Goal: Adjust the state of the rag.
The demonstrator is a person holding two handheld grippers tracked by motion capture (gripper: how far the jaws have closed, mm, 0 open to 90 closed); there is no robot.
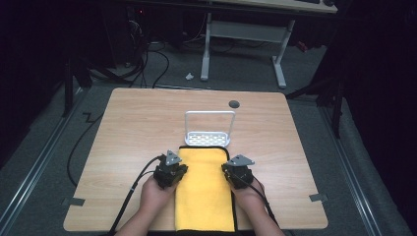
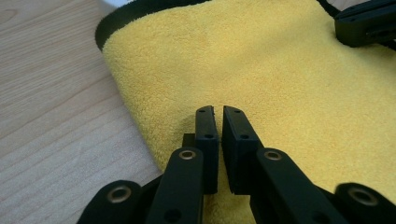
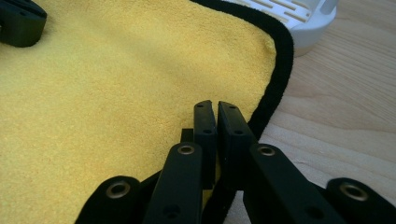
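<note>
A folded yellow towel with black edging lies on the wooden table, reaching from the white rack to the near edge. My left gripper sits at the towel's left edge, and in the left gripper view its jaws stand pinched together with yellow cloth between them. My right gripper sits at the towel's right edge. Its jaws are closed on the black-trimmed border of the towel. Each gripper view shows the other gripper's tip across the cloth.
A small white rack with a tall wire handle stands just beyond the towel's far end, its base close to the right gripper. A grey round cap sits near the table's far edge. Cables trail off the left side.
</note>
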